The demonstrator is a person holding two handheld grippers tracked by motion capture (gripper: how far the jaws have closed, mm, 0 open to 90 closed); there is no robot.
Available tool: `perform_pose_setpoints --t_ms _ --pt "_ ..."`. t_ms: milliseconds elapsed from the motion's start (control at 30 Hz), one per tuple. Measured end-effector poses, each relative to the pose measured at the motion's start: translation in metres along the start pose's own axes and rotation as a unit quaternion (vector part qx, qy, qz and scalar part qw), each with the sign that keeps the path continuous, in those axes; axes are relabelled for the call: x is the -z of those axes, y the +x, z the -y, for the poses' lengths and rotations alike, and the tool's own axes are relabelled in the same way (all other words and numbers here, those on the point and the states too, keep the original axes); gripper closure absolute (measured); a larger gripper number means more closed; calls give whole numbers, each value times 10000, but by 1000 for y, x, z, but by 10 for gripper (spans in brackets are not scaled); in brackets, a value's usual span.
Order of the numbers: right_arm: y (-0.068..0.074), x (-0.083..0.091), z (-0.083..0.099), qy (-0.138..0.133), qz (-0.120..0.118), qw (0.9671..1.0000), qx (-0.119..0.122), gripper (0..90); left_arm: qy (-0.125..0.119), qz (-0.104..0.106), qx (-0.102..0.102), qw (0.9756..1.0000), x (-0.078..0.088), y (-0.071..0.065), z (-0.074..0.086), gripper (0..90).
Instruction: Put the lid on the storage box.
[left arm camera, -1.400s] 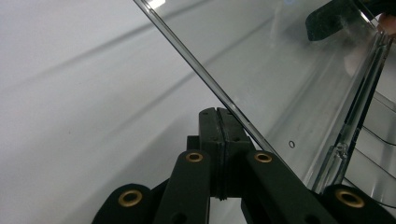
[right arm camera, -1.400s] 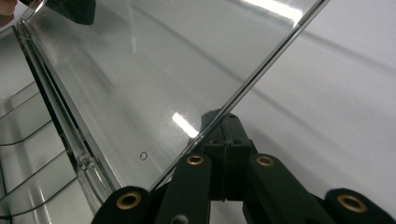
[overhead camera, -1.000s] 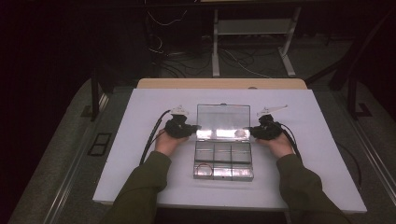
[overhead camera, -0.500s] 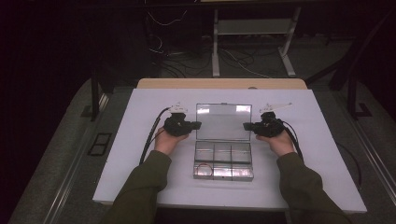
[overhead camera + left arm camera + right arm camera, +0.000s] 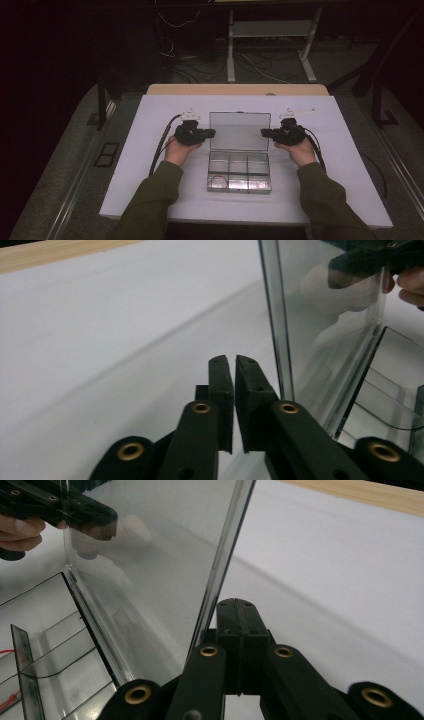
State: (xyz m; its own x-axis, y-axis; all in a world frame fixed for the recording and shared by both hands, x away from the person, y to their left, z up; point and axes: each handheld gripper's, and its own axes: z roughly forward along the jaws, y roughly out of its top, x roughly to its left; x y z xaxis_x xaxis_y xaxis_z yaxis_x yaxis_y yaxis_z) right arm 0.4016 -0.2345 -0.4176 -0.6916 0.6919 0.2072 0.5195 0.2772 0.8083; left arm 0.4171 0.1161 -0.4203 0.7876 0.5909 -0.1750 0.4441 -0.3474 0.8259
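A clear plastic compartment box (image 5: 239,172) lies mid-table with its lid (image 5: 240,131) standing upright at the back. My left gripper (image 5: 212,132) points at the lid's left edge. In the left gripper view the left gripper (image 5: 234,360) has just been opening: a narrow slit shows between the pads, nothing in it, with the lid (image 5: 325,315) just to the right. My right gripper (image 5: 263,133) points at the lid's right edge. In the right gripper view the right gripper (image 5: 236,602) is shut and empty, beside the lid (image 5: 150,545).
The box sits on a white table top (image 5: 150,150) with bare surface on both sides. A thin loop (image 5: 218,179) lies in the front left compartment. A wooden strip (image 5: 235,90) edges the far side. Black cables (image 5: 160,147) trail from the grippers.
Both hands have shifted slightly away from me along the lid's sides. The bright glare on the lid has faded. The left jaws now show a thin gap.
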Motion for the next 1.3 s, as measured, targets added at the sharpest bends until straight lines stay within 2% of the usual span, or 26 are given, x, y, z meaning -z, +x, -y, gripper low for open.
perform_pose_setpoints --t_ms 167,333,500,600,700,833,1133,1300 --pt "1 1 -1 -20 -20 10000 -35 892 3 -153 6 9999 11 2 4 759" --pt "2 3 -2 -54 -18 10000 13 892 29 -190 47 9998 27 3 12 695" --pt "4 5 -3 -78 -25 10000 19 892 -50 -62 41 10000 42 -2 15 623" --pt "5 6 -3 -75 -42 10000 42 892 -147 53 18 9999 47 -7 16 609" --pt "7 8 -3 -80 -42 9999 71 892 -316 240 73 9992 47 -9 12 610" --pt "10 11 -4 -59 -74 9999 84 892 -374 350 4 9987 43 -15 10 636" --pt "14 15 -3 -65 -105 9998 155 892 -525 443 -139 9975 44 -22 7 763" --pt "15 17 -3 -57 -122 9998 160 892 -533 440 -197 9974 45 -24 7 826"
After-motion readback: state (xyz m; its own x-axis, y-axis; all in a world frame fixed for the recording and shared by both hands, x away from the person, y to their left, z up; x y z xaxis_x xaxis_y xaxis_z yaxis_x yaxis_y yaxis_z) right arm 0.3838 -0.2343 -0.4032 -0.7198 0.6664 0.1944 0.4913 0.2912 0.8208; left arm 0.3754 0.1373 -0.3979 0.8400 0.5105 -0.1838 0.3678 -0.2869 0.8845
